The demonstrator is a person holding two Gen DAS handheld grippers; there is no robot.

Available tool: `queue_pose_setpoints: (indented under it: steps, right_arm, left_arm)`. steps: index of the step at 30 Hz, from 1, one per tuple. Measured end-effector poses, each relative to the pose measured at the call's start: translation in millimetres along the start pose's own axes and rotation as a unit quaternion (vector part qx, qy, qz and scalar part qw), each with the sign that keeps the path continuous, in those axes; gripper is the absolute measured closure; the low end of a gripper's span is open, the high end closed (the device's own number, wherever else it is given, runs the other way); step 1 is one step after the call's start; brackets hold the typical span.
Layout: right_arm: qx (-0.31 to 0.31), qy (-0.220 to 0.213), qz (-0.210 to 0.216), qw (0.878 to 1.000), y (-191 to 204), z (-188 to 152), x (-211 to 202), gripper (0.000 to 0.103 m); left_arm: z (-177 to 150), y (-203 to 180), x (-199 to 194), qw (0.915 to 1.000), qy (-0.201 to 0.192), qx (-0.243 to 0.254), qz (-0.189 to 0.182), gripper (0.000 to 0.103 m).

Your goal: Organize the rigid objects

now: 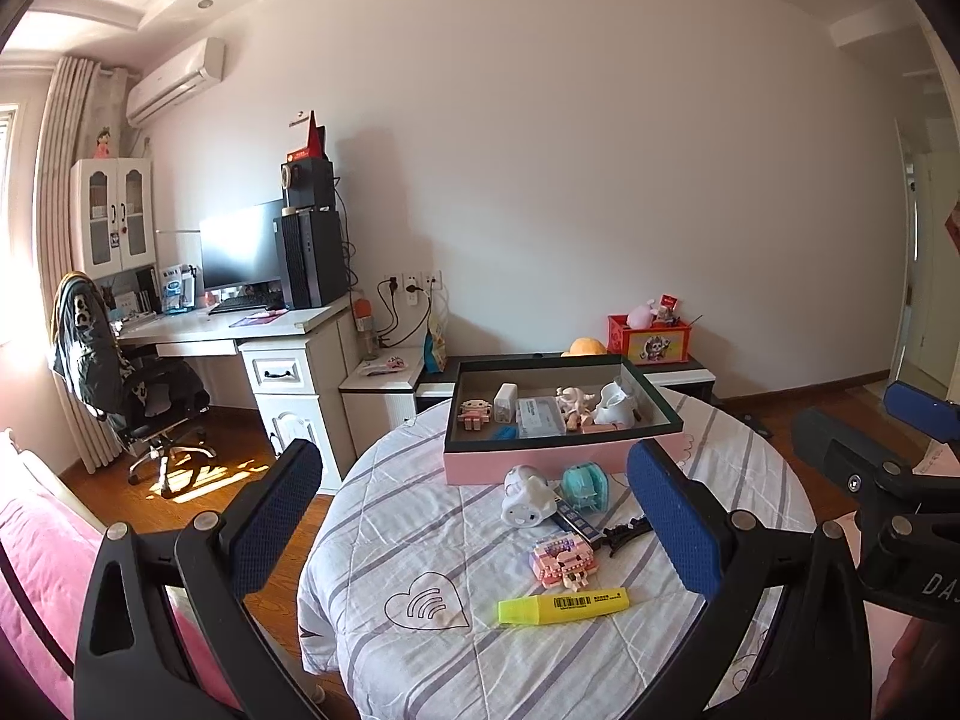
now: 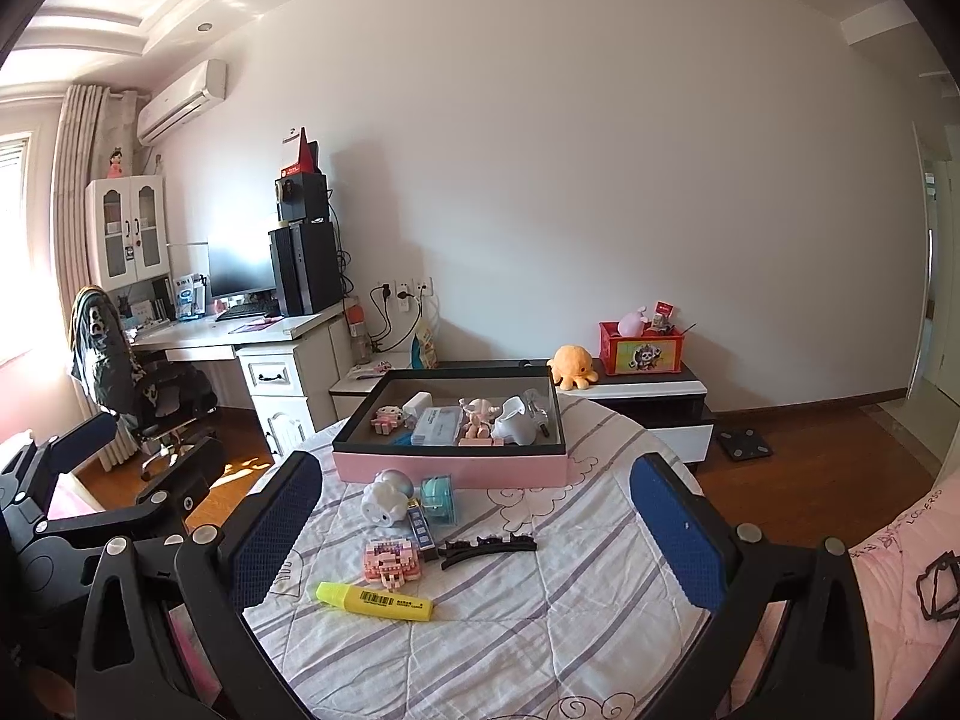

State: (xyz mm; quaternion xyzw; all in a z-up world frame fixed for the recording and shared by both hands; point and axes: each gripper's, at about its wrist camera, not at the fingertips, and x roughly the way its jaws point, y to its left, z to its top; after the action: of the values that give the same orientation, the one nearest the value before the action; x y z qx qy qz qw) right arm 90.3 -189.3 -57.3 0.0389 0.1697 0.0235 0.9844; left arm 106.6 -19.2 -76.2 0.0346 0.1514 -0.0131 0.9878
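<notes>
The yellow plastic highlighter with a barcode label (image 1: 563, 603) lay flat on my striped quilted table cover (image 1: 420, 654), near a pink brick-built toy (image 1: 564, 560). Left gripper (image 1: 474, 522) and right gripper (image 2: 477, 531) both hung wide apart, holding nothing.

A white desk (image 1: 240, 324) stood far left, bearing a dark monitor (image 1: 240, 252) and a black computer tower (image 1: 315, 258); an office chair (image 1: 138, 396) draped with clothing sat before it; an air conditioner (image 1: 177, 81) hung above; an orange plush octopus (image 2: 573, 366) rested beside a red box (image 2: 639, 348) on a low cabinet (image 2: 648, 396) far right.
</notes>
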Motion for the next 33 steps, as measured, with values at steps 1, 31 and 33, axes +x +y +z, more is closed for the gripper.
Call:
queue_pose_setpoints:
  steps: [1, 31, 33]
  right_arm:
    - [0.000, 0.003, 0.000, 1.000, -0.2, -1.3, 2.2, 0.000]
    - [0.014, 0.172, -0.004, 0.985, -29.8, -64.4, 179.3, 0.000]
    - [0.011, 0.176, -0.003, 0.984, -29.3, -62.4, 191.8, 0.000]
  left_arm:
    - [-0.8, -0.8, 4.5, 1.0000, 0.004, 0.000, -0.002, 0.000]
    - [-59.6, -17.3, 190.4, 0.9797, 0.195, 0.016, -0.043, 0.000]
    - [-60.5, -18.2, 209.0, 0.9765, 0.209, 0.017, -0.052, 0.000]
